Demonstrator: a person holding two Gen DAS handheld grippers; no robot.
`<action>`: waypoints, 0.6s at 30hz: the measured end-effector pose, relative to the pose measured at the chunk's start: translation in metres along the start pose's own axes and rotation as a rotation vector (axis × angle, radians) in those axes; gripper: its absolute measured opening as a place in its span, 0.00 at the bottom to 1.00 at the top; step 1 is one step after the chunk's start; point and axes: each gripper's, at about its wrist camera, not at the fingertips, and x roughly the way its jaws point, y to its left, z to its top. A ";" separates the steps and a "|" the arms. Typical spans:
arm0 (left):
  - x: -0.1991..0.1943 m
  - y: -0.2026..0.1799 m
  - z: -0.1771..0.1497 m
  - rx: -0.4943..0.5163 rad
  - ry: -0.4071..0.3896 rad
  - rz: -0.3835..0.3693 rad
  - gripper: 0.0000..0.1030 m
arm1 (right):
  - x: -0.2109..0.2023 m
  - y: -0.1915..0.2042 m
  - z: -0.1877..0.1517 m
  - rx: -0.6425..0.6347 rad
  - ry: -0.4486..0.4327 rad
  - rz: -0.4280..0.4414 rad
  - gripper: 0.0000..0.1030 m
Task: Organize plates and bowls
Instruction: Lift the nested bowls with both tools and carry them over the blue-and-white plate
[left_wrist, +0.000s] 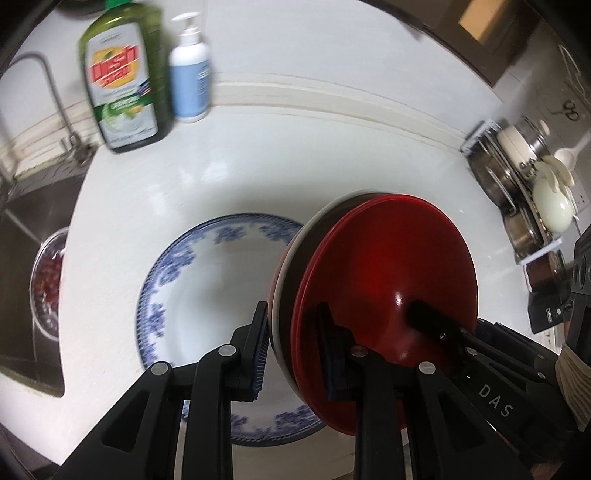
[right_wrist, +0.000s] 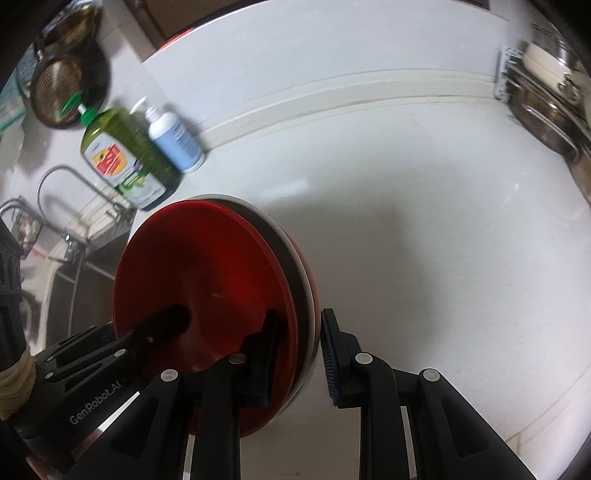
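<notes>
Both the left gripper (left_wrist: 293, 347) and right gripper (right_wrist: 299, 356) pinch opposite rims of a tilted red bowl stack (left_wrist: 384, 273), probably heavy, slick and breakable, over the blue-patterned plate (left_wrist: 207, 280) on the counter (left_wrist: 295, 147).

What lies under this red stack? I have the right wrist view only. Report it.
Observer: A blue-and-white plate lies flat on the counter, partly hidden by the tilted red stack.
Operator: Check the sink side. Report anything there.
Observer: A metal bowl holding something red sits in the sink.
Operator: Confirm the left grip.
Observer: The left gripper straddles the stack's rim, one finger inside, one outside.
</notes>
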 end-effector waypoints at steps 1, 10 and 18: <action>0.000 0.004 -0.002 -0.008 -0.001 0.007 0.24 | 0.002 0.003 -0.002 -0.005 0.008 0.006 0.23; 0.002 0.036 -0.013 -0.078 0.014 0.058 0.24 | 0.030 0.032 -0.009 -0.058 0.060 0.054 0.23; 0.013 0.058 -0.018 -0.117 0.047 0.078 0.24 | 0.052 0.049 -0.011 -0.093 0.107 0.067 0.23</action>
